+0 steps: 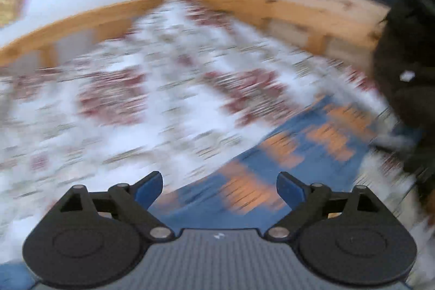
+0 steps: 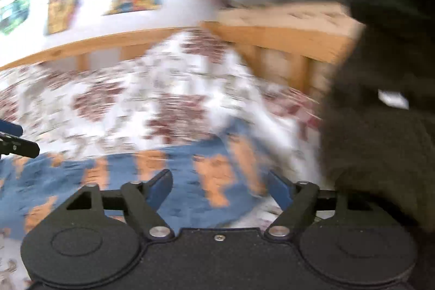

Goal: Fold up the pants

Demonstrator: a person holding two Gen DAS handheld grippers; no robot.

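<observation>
Both views are smeared by motion blur. Left gripper (image 1: 219,190) has its blue fingers (image 1: 149,190) spread wide with nothing between them, above blue-and-orange pants (image 1: 274,175) lying on the floral bedsheet (image 1: 114,99). Right gripper (image 2: 220,188) is likewise wide and empty over the pants (image 2: 174,181). A wooden bed frame (image 2: 272,37) runs behind, and dark fabric (image 2: 380,127) fills the right edge.

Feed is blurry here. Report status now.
Left tool open, empty. Right tool open, empty. Blue and orange pants lie on the bedspread, ungripped. Dark garment hangs at right.
</observation>
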